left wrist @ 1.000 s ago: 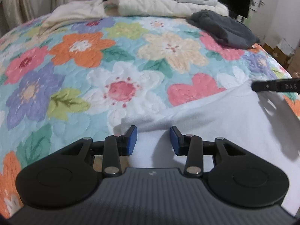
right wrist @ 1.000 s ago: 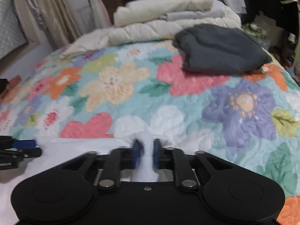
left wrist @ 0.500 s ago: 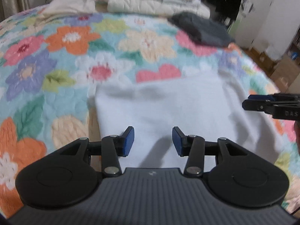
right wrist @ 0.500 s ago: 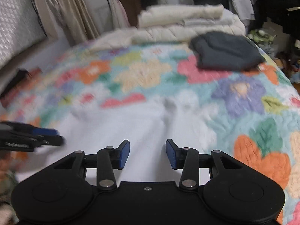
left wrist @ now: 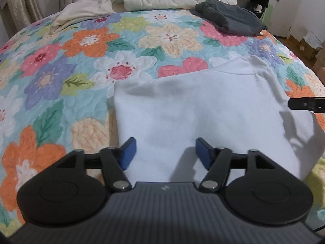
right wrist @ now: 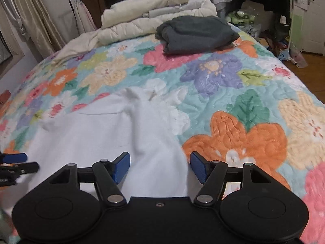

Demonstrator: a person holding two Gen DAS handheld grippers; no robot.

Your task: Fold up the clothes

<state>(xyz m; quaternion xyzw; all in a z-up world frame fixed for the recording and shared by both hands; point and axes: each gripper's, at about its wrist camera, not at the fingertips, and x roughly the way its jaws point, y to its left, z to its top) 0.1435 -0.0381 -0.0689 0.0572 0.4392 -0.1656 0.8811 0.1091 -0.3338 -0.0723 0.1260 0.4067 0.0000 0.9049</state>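
A white garment (left wrist: 203,109) lies folded flat on the flowered quilt (left wrist: 81,65), its far right corner rumpled; it also shows in the right wrist view (right wrist: 97,134). My left gripper (left wrist: 165,152) is open and empty, held above the garment's near left part. My right gripper (right wrist: 159,167) is open and empty above the garment's near right edge. The right gripper's tip shows at the right edge of the left wrist view (left wrist: 304,104); the left gripper's fingers (right wrist: 14,162) show at the left edge of the right wrist view.
A folded dark grey garment (right wrist: 195,33) lies at the far right of the bed. Cream quilts and blankets (right wrist: 154,14) are stacked at the far end, with a cream cloth (left wrist: 85,12) far left. Curtains hang at the left, clutter and boxes at the right.
My right gripper let go of the white garment's corner and opened. Both grippers pulled back toward the near side, and both have opened wider. The garment now lies flat.
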